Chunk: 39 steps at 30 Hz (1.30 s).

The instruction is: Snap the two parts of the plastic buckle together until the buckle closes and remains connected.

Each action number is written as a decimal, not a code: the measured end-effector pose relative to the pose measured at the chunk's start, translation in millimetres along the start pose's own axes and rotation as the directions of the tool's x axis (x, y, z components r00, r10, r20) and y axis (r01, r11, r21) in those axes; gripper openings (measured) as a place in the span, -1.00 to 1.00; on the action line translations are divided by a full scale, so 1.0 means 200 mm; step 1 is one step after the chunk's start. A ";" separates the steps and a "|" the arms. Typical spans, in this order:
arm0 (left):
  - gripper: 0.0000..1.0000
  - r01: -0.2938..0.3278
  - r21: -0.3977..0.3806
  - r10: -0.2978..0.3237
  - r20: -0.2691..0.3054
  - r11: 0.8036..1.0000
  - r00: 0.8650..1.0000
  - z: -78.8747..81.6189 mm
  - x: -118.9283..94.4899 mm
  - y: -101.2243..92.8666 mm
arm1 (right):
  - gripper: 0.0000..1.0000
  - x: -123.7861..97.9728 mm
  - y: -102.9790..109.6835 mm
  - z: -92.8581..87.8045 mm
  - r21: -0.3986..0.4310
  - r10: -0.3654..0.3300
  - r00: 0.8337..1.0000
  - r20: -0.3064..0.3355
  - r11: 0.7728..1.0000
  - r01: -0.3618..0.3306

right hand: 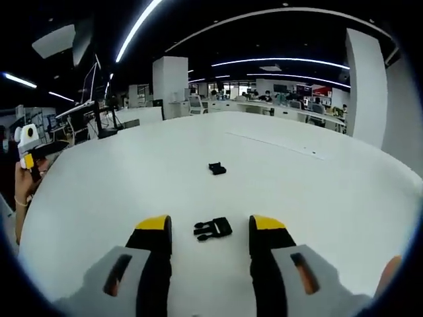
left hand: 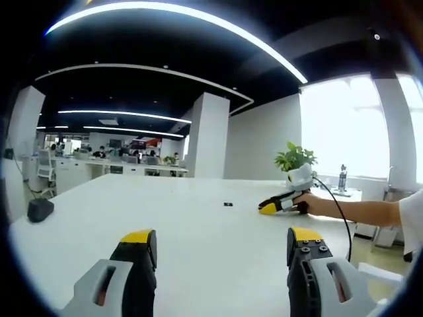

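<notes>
Two black plastic buckle parts on white bench [right hand: 317,185], separate: pronged part [right hand: 213,229] between spread right gripper [right hand: 210,228] jaws, socket part [right hand: 217,169] at 12 o'clock. Left gripper [left hand: 222,239] jaws spread, empty.

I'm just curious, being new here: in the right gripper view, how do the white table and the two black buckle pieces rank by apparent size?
1. White table, largest by far.
2. Pronged buckle piece.
3. Farther buckle piece, which looks smaller, though distance may account for that.

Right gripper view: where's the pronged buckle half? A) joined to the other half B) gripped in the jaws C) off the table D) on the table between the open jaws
D: the pronged half lies on the table between the right gripper's open jaws, apart from the other half.
</notes>
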<state>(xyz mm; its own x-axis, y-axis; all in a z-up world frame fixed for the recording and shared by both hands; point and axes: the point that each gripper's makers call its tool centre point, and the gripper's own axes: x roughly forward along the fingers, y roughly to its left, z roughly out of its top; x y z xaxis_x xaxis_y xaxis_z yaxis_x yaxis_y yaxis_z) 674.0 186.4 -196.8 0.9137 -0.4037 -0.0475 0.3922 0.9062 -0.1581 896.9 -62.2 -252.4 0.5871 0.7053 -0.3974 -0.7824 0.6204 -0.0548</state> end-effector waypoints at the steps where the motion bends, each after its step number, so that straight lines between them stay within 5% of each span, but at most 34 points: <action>1: 0.65 0.001 0.001 -0.001 -0.001 1.000 1.000 0.00 0.00 0.00 | -0.17 0.00 0.00 0.00 0.006 0.003 1.000 0.000 1.000 -0.003; 6: 0.65 -0.003 -0.003 0.003 0.003 1.000 1.000 0.00 -0.01 0.01 | -0.55 -0.01 0.02 0.00 -0.002 0.027 1.000 0.004 1.000 -0.027; 19: 0.65 -0.007 -0.010 0.007 0.006 1.000 1.000 0.00 -0.02 0.03 | -0.56 -0.04 0.02 0.01 0.031 -0.073 0.997 -0.022 0.997 0.074; 24: 0.65 -0.009 -0.011 0.009 0.004 1.000 1.000 0.00 -0.02 0.03 | -0.56 -0.06 -0.02 0.00 0.105 -0.132 0.991 -0.026 0.985 0.134; 32: 0.65 -0.011 -0.012 0.011 0.002 1.000 1.000 0.00 -0.02 0.03 | -0.56 -0.18 -0.19 -0.05 0.247 -0.341 0.939 -0.033 0.908 0.338; 39: 0.65 -0.012 -0.013 0.012 -0.004 1.000 1.000 -0.01 -0.01 0.03 | -0.56 -0.24 -0.24 -0.09 0.180 -0.436 0.897 -0.068 0.879 0.441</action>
<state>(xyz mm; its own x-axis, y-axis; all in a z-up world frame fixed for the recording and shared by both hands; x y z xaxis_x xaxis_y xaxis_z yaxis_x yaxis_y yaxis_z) 673.4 192.8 -200.4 0.9177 -0.3937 -0.0530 0.3801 0.9090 -0.1707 902.9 -132.0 -246.9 0.8536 0.3392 -0.3953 -0.3920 0.9181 -0.0586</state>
